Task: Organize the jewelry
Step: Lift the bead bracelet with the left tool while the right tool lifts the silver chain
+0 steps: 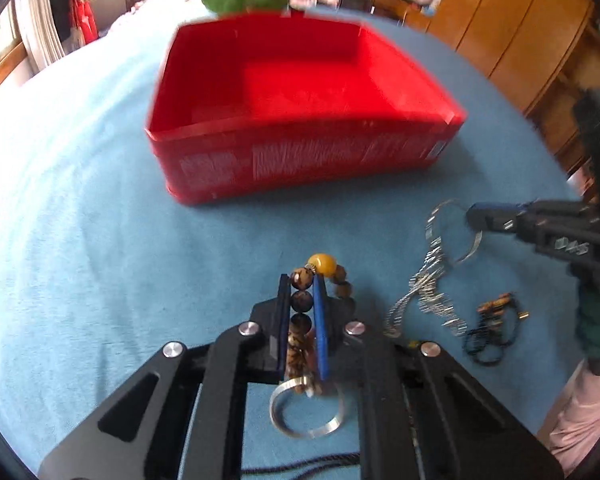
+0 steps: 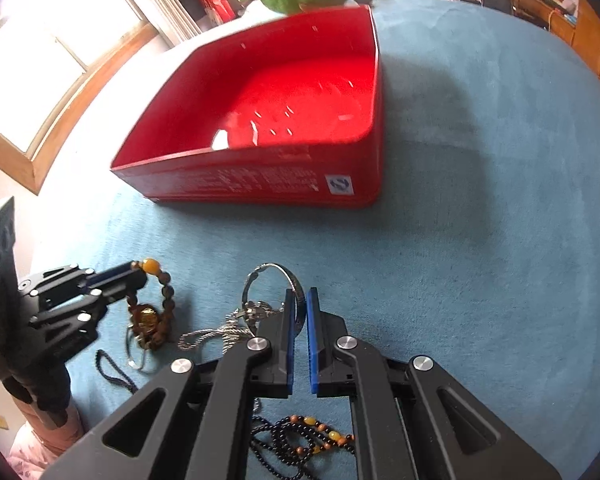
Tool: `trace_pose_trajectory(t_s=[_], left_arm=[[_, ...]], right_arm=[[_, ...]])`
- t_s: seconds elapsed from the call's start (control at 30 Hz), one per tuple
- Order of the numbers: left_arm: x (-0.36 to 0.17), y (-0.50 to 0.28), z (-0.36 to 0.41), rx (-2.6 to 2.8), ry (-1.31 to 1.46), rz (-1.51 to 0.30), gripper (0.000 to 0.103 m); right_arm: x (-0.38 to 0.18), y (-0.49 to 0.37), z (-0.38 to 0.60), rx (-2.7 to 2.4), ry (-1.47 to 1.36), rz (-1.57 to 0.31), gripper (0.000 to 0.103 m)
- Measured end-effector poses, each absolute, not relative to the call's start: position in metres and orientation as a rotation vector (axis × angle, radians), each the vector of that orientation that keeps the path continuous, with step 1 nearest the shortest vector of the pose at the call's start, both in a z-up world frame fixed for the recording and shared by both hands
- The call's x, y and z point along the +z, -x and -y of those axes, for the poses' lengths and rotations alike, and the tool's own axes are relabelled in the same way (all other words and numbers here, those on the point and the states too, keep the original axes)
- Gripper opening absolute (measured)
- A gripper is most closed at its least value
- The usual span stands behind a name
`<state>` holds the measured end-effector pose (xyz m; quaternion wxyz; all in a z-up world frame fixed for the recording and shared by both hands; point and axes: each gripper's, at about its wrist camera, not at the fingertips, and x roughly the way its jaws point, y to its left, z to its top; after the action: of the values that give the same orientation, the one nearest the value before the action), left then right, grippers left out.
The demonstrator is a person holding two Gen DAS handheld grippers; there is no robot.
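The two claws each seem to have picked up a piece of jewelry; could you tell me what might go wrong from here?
1. The left claw grips the beaded bracelet with a silver ring dangling below; the ring might snag or drop short of the red box.
2. The right claw pinches a silver bangle whose silver chain trails on the blue cloth; lifting may drag it into the black bead necklace.
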<state>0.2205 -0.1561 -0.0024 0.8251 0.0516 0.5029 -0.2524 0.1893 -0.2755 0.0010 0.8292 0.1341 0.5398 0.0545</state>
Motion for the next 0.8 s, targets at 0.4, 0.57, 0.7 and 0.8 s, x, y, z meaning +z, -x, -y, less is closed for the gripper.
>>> trace_pose_trajectory(t_s=[0.4,0.57,0.7,0.8], left_arm=[[0.077,-0.171,0.126,-0.588,-0.037,-0.873,0.009],[0.077,-0.168,0.117,-0.597,-0.031,-0.86,0.009],[0.077,-0.168,0.113,-0.597,-0.02,-0.856,0.009],[0.072,-0.171,0.114,-0.599,-0.016,-0.859,0.009]], right_arm=[[0.041,-0.17,0.267,0.135,-0.252,-1.059,0.005],[0.059,-0.164,0.268,0.13,-0.241,-1.023,0.005],[0.067,-0.158,0.267,0.128,-0.227,-0.998,0.005],[0.059,-0.159,0.265,0.099,-0.195,-1.012,0.005]])
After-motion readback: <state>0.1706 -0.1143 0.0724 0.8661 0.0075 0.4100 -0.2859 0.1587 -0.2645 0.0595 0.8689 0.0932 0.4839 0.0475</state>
